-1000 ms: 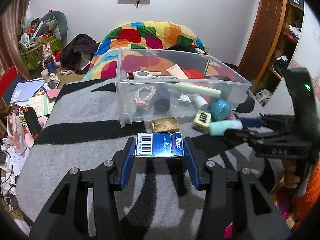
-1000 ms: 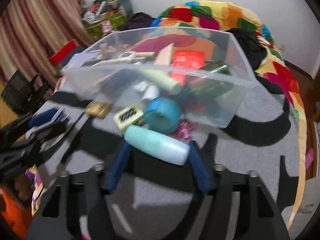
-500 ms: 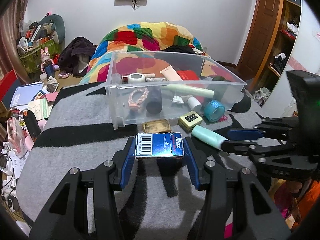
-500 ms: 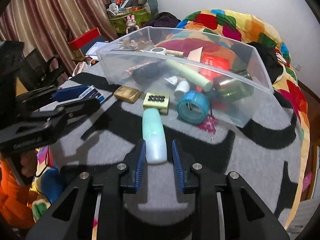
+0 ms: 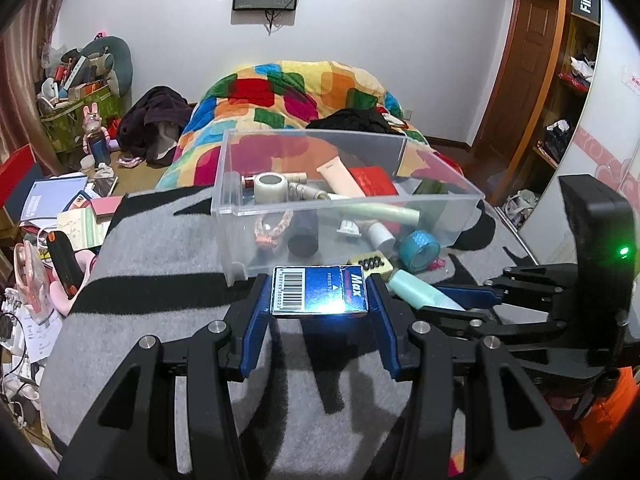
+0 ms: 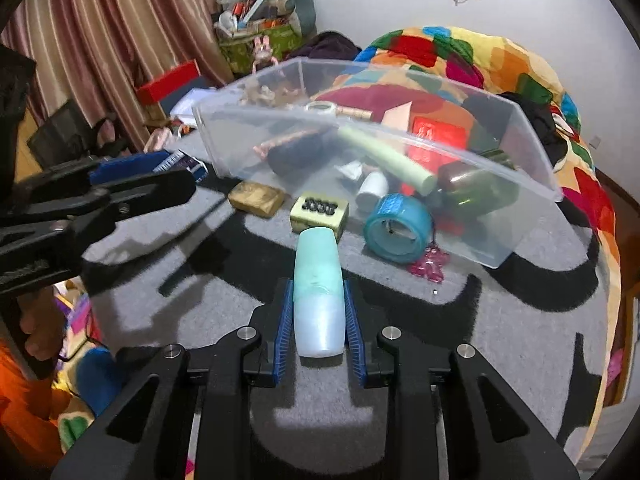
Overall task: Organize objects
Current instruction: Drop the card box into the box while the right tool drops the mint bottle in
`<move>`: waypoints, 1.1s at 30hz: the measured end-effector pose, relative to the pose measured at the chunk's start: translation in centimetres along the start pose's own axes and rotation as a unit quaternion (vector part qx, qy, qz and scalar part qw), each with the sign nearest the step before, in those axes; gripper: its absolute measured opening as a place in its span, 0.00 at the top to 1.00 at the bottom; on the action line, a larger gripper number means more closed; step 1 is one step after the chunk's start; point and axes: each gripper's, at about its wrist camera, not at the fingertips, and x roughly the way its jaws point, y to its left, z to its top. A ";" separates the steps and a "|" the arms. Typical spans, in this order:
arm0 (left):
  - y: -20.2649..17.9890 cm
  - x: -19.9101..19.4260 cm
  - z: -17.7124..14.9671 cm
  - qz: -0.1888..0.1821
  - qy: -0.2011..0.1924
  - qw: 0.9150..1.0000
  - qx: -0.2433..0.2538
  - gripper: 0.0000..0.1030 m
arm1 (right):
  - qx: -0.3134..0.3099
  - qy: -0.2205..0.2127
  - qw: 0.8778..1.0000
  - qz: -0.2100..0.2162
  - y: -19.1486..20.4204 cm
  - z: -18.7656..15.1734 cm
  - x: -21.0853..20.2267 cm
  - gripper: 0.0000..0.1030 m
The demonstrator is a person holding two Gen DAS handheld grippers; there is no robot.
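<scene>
My left gripper is shut on a blue "Max" box and holds it above the grey blanket, just in front of the clear plastic bin. My right gripper is shut on a mint green bottle, lengthwise between its fingers; it also shows in the left wrist view. The bin holds several items: tubes, a red packet, a white tape roll, a bracelet. In front of it lie a teal tape roll, a yellow-green block, a tan bar and a pink charm.
The grey and black blanket covers the surface. A colourful quilt lies behind the bin. Books and clutter fill the floor at left. A wooden door and shelves stand at right.
My left gripper has risen and moved closer to the bin with the blue box. My right gripper has turned the mint bottle lengthwise, pulled back, and now sits beside the left one.
</scene>
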 end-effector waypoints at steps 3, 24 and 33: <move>-0.1 -0.1 0.5 0.002 -0.007 1.000 0.000 0.54 | 0.011 -0.023 1.000 0.006 -0.4 0.7 -1.2 0.78; 2.4 3.9 6.3 0.046 -0.017 0.999 -0.024 0.54 | 0.099 -0.063 0.993 -0.027 -4.0 8.0 -0.2 0.78; 2.7 5.5 6.3 0.042 0.002 0.999 -0.023 0.53 | 0.095 -0.054 0.993 -0.040 -3.9 8.2 0.8 0.78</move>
